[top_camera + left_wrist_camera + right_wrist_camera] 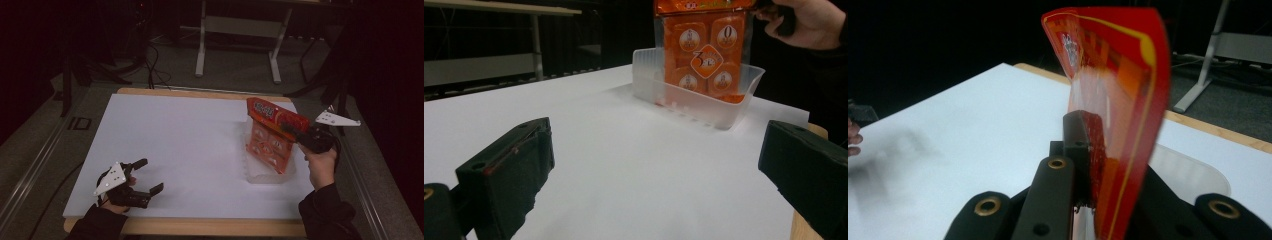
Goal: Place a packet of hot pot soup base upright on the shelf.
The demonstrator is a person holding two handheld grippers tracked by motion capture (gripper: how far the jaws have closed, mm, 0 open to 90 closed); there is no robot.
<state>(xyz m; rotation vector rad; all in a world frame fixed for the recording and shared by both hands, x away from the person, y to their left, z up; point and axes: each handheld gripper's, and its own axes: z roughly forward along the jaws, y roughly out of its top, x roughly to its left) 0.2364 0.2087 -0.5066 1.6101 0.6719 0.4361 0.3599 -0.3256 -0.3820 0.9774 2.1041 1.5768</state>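
While the left gripper point(150, 176) is rested at about seven o'clock on the white surface point(175, 140), its fingers point(506, 172) are spread wide apart and nothing is held between them. An orange snack packet point(272, 134) is gripped by its top edge in the right gripper point(290, 131), whose fingers point(1079, 137) are closed on the packet's upper seal, as is seen in the right gripper view, where the red and yellow film point(1128, 100) is pinched between them and curves upward. The packet is held upright at about three o'clock, and its lower end is lowered into a clear plastic tray point(270, 175) that is set on the surface there. In the left gripper view the packet point(704, 55) is seen standing inside the translucent tray point(724, 110), round labels being printed on its front; whether its bottom edge touches the tray floor cannot be told. The right hand point(320, 165) is wrapped round the gripper's handle just beyond the tray, towards four o'clock. The two grippers are kept well apart.
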